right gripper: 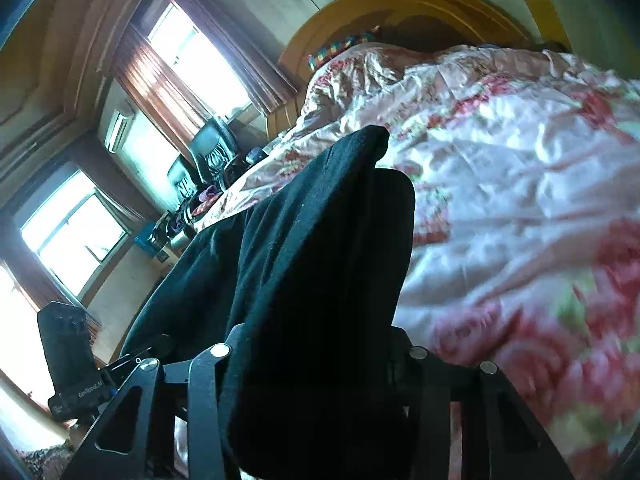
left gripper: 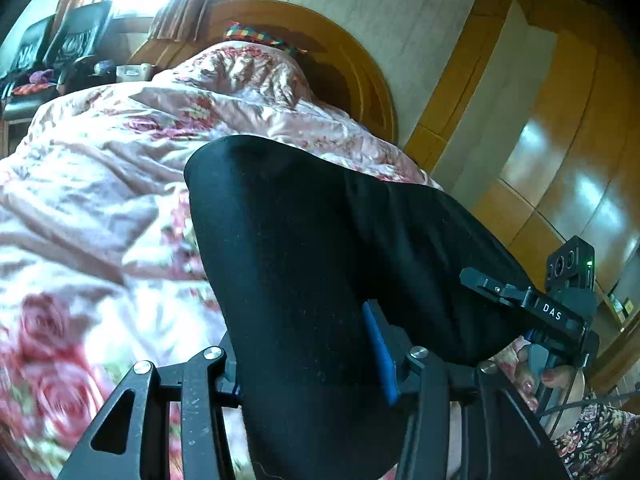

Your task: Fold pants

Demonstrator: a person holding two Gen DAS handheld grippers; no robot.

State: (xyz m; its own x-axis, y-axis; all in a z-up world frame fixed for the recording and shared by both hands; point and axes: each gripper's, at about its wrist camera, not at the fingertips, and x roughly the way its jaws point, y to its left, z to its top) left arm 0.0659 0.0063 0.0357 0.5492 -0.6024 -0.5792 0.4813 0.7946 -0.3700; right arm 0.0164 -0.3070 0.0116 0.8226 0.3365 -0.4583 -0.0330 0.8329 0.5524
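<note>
The black pants [left gripper: 304,240] hang lifted above the bed, stretched between both grippers. In the left wrist view my left gripper [left gripper: 308,360] is shut on one bunched end, and a blue pad [left gripper: 380,356] presses the cloth on the right side. Farther right, a hand [left gripper: 556,378] holds the right gripper [left gripper: 520,300] at the other end of the cloth. In the right wrist view the pants [right gripper: 320,260] cover the fingers of my right gripper [right gripper: 316,360], which is shut on the cloth. The left gripper's body [right gripper: 68,356] shows at the lower left.
A rumpled pink floral quilt [left gripper: 100,184] covers the bed below the pants. A curved wooden headboard [left gripper: 352,64] stands at the far end, with a glossy wooden wardrobe [left gripper: 568,152] to the right. Black chairs [right gripper: 208,148] and bright windows [right gripper: 76,236] are on the left.
</note>
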